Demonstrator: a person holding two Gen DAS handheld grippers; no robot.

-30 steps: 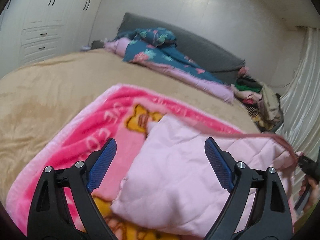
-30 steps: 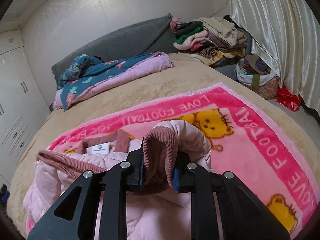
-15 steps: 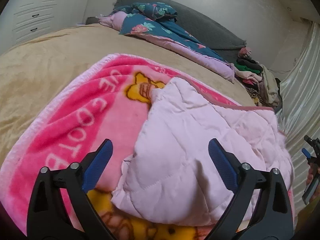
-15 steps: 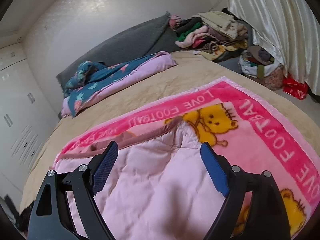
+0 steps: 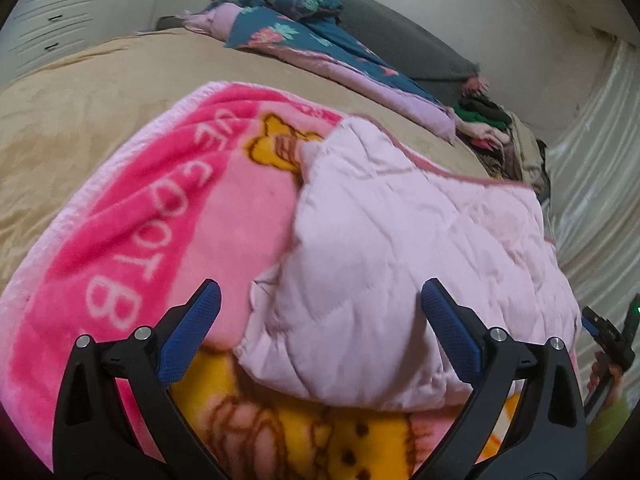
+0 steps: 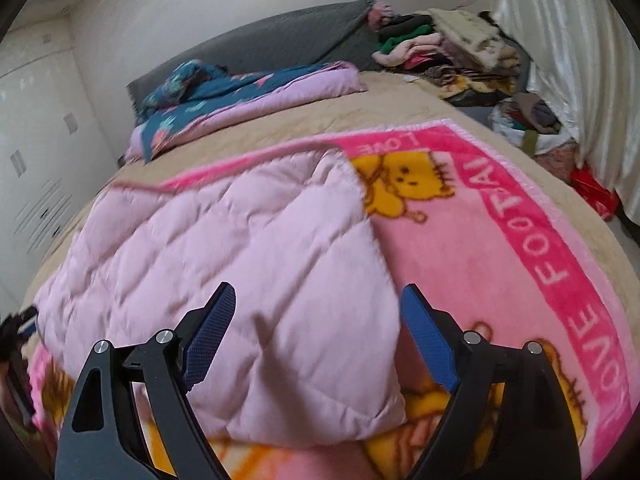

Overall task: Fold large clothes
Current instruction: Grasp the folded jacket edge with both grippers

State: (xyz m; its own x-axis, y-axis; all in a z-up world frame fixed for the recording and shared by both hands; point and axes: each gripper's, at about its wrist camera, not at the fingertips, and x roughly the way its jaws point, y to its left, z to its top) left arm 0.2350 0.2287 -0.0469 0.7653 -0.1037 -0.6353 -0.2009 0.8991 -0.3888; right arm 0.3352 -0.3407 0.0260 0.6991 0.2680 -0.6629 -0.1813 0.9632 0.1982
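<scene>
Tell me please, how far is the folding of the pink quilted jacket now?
Done: the pink quilted jacket lies folded over itself, flat on the pink bear blanket. In hand: nothing; the left gripper and the right gripper are both open above it. Left: probably another fold and tidying of edges.

Both the left gripper (image 5: 320, 322) and the right gripper (image 6: 318, 322) are built of black plastic arms with triangular cut-outs, silver round screws at the joints, and blue knurled pads (image 5: 450, 330) lining the fingers

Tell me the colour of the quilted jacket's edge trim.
Dusty rose trim on the pale pink quilted jacket; clearest in the left wrist view.
</scene>
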